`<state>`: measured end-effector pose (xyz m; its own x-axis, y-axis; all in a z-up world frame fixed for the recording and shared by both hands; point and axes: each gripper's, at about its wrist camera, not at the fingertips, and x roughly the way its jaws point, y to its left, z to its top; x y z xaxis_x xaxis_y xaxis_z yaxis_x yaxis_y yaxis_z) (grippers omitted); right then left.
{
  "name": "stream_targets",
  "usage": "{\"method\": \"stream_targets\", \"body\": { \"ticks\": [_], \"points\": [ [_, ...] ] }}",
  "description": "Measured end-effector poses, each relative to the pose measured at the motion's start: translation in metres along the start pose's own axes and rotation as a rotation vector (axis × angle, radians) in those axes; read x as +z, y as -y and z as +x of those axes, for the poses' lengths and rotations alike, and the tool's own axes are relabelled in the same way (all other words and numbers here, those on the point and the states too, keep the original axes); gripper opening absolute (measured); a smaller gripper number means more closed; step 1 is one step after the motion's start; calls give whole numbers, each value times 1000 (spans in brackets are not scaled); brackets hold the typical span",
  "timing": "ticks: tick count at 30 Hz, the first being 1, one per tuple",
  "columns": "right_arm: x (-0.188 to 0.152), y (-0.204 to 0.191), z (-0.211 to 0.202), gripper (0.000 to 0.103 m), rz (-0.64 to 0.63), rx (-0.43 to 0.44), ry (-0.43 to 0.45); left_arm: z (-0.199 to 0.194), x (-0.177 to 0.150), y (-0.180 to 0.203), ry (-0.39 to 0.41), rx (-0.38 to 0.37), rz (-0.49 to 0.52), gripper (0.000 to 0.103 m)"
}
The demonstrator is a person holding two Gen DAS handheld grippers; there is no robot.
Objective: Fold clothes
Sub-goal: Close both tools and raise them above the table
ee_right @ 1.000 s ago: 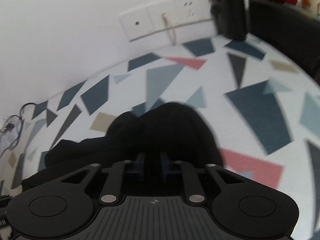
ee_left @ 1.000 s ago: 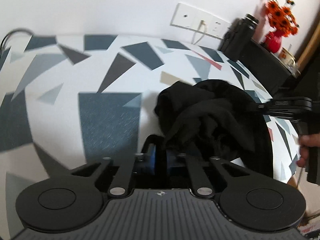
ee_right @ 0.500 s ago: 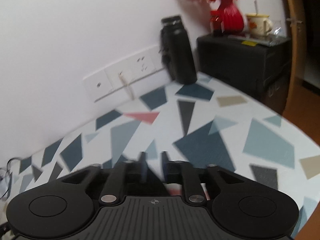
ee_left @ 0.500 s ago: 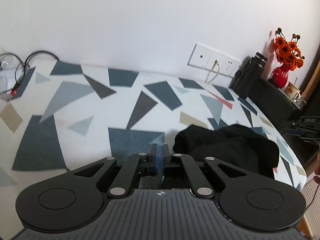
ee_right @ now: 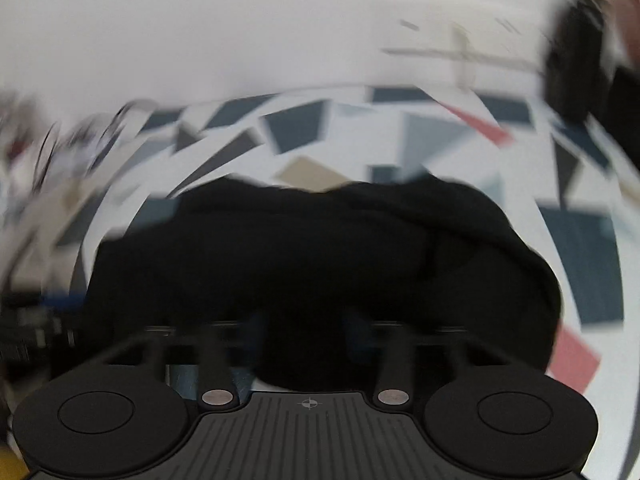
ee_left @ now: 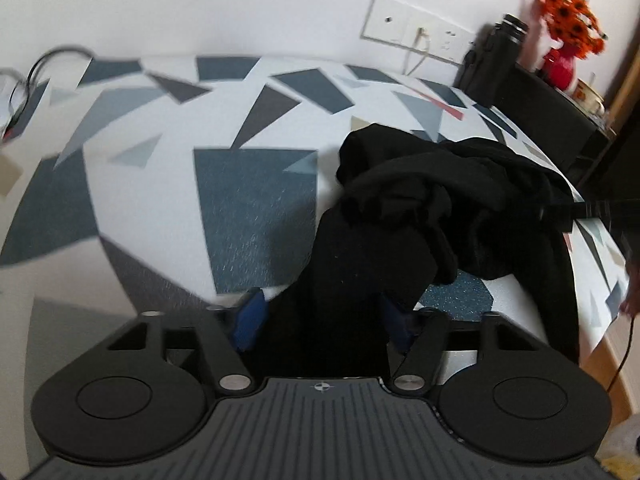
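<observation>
A crumpled black garment point(ee_left: 440, 208) lies in a heap on the patterned table point(ee_left: 160, 200), near its right front edge. My left gripper point(ee_left: 324, 312) is open, its blue fingers spread wide, with a flap of the black cloth lying between them. The right gripper shows at the right edge of the left wrist view point(ee_left: 600, 210), at the garment's right side. In the blurred right wrist view the garment point(ee_right: 320, 264) fills the middle, and my right gripper point(ee_right: 306, 332) is open with its fingers over the cloth.
A white wall with a socket panel point(ee_left: 420, 26) stands behind the table. A black bottle point(ee_left: 496, 60), a black cabinet point(ee_left: 552, 120) and a red vase of orange flowers point(ee_left: 564, 52) are at the far right. Cables point(ee_left: 24, 84) lie at the far left.
Both grippers have dropped back down to the garment and opened. The left fingers went from together to wide apart around a flap of cloth. The right view swings fast and is blurred.
</observation>
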<state>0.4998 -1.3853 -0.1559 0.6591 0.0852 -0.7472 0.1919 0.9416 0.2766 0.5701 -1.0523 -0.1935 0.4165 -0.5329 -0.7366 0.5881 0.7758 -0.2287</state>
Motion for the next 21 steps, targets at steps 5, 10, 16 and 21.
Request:
{"method": "stream_targets", "body": {
  "ticks": [5, 10, 16, 21],
  "points": [
    [18, 29, -34, 0, 175, -9, 187, -18, 20, 2, 76, 83, 18, 8],
    [61, 39, -84, 0, 235, 45, 428, -66, 64, -22, 261, 113, -91, 8],
    [84, 11, -84, 37, 59, 130, 346, -115, 100, -16, 451, 114, -52, 8],
    [42, -38, -36, 65, -92, 187, 166, -131, 106, 3, 530, 111, 6, 7]
  ]
}}
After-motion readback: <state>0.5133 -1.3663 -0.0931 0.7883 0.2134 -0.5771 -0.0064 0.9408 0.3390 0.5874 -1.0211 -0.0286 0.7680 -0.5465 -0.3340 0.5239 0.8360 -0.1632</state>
